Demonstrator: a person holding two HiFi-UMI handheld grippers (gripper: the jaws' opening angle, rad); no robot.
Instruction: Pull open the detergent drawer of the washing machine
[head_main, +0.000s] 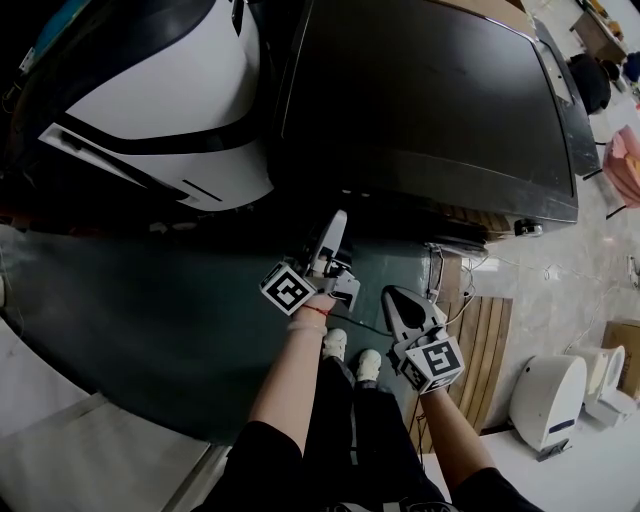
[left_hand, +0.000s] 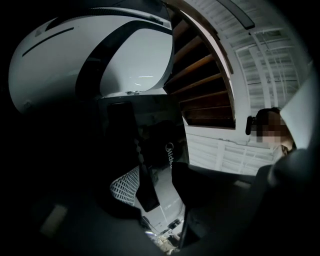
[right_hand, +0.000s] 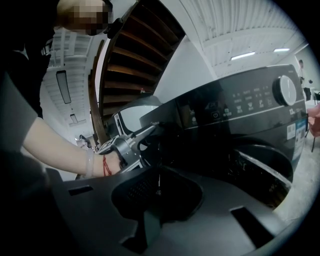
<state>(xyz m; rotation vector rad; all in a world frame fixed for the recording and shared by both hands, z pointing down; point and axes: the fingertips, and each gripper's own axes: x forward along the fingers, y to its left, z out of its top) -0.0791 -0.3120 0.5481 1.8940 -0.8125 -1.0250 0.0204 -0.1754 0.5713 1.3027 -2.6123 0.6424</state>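
Low and closest, my right fingers (right_hand: 140, 190) rest closed on nothing, held back out of the way, while my left fingers (head_main: 333, 240) reach up, spread wide and empty, towards the detergent drawer (right_hand: 170, 125) at the upper left corner of the washing machine (head_main: 420, 90) front, ready, I judge, to catch its edge.

We note a white rounded appliance (head_main: 170, 90) with a black band at upper left. A dark green mat (head_main: 150, 340) lies in front of it. At right, on the pale floor, we record a slatted wooden board (head_main: 487, 350), with two small white units (head_main: 548, 398) beside it and a brown box (head_main: 625, 340) at the edge. A wooden staircase (left_hand: 202, 85) rises behind, under a white ceiling with a strip light (right_hand: 242, 56).
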